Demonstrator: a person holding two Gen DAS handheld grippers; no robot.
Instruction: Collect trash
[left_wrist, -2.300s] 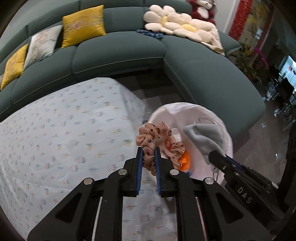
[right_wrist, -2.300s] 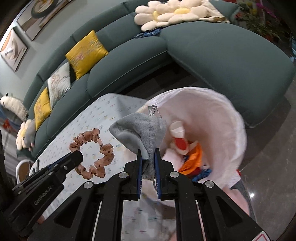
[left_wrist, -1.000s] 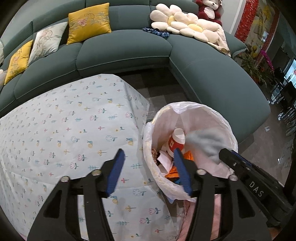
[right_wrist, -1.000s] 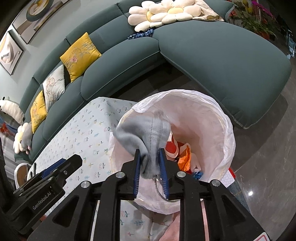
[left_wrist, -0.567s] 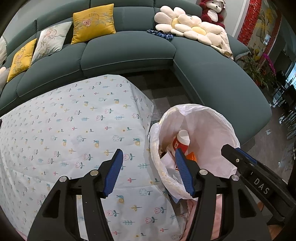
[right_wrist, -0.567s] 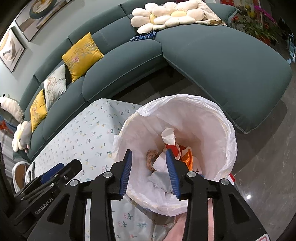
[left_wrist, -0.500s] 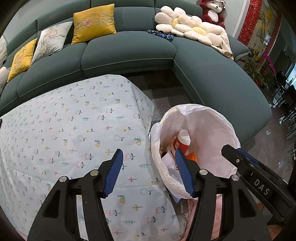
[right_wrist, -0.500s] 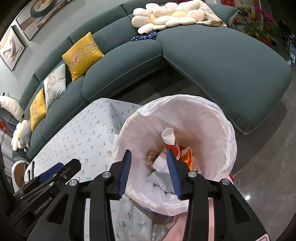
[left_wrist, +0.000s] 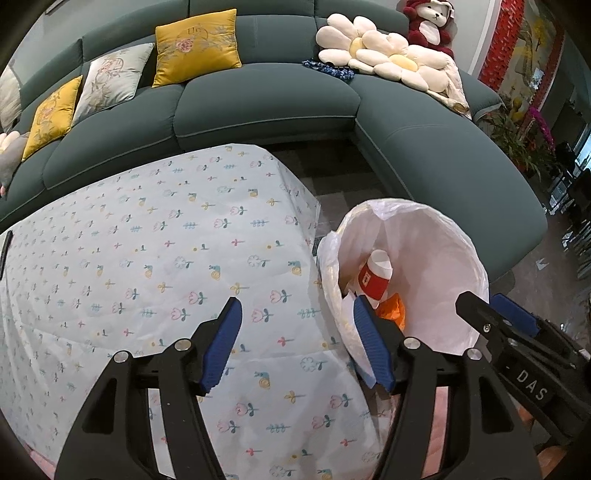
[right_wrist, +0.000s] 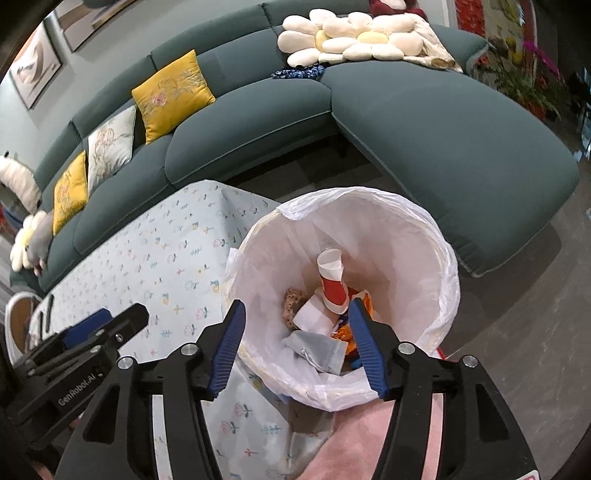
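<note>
My right tongs (right_wrist: 295, 343) gape wide and empty over the bin (right_wrist: 439, 236), its white liner holding a grey pouch (right_wrist: 317, 349), a spotted pink scrunchie (right_wrist: 291, 306) and a red-and-white paper cup (right_wrist: 332, 280). My left tongs (left_wrist: 297, 341) are spread equally wide, empty, straddling the table (left_wrist: 147, 258) edge beside the bin. Beyond sits the teal sofa (left_wrist: 266, 96).
</note>
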